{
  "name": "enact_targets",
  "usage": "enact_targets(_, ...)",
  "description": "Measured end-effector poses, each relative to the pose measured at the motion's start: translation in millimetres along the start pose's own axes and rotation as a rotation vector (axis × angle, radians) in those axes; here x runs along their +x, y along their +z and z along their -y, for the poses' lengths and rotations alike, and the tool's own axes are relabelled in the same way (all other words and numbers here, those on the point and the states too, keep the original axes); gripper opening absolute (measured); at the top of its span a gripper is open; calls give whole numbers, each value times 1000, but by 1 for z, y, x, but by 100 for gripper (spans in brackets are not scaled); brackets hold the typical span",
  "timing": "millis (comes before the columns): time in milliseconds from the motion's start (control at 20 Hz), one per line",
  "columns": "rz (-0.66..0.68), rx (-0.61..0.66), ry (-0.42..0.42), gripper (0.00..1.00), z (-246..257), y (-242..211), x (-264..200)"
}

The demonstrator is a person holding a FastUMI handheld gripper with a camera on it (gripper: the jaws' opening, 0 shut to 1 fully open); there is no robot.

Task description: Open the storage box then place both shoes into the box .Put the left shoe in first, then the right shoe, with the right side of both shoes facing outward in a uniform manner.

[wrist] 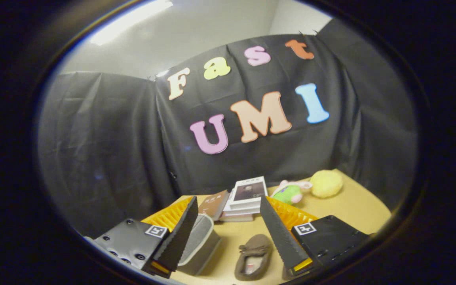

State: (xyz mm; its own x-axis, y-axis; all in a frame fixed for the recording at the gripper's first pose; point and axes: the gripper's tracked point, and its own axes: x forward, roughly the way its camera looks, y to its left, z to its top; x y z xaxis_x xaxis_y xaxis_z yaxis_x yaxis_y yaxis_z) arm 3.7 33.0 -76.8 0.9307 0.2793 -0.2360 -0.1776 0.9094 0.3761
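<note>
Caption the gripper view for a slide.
Open gripper above a brown shoe and a grey box on the table.

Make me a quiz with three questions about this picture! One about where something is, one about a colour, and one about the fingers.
1. Where is the brown shoe?
A. on the books
B. on the table between the fingers
C. inside the box

2. What colour is the round plush ball?
A. yellow
B. blue
C. red

3. How are the gripper fingers?
A. shut on the shoe
B. shut on a book
C. open, holding nothing

Answers: 1 B, the shoe lies on the tan table in the gap between them. 2 A, it looks yellow beside the green plush toy. 3 C, a wide gap separates the fingers.
</note>
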Motion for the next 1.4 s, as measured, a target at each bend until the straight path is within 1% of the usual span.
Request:
enact_targets(150, -97, 131, 73, 100, -8, -29, 8)
enact_targets(300, -211, 299, 138, 100, -18, -60, 16)
enact_targets(450, -340, 481, 230, 100, -41, -94, 20)
enact_targets(500, -378, 526, 245, 99, -44, -106, 20)
enact_targets(750, -494, 743, 347, 98, -68, -143, 28)
enact_targets(900, -590, 831, 362, 98, -75, -178, 25)
enact_targets(1100, -713, 852, 367, 97, -83, -218, 16)
enact_targets(1200, -752, 862, 365, 85, -87, -230, 15)
enact_targets(1300, -764, 903, 388, 74, -92, -226, 15)
enact_targets(1400, -759, 916, 388, 63, -89, -222, 17)
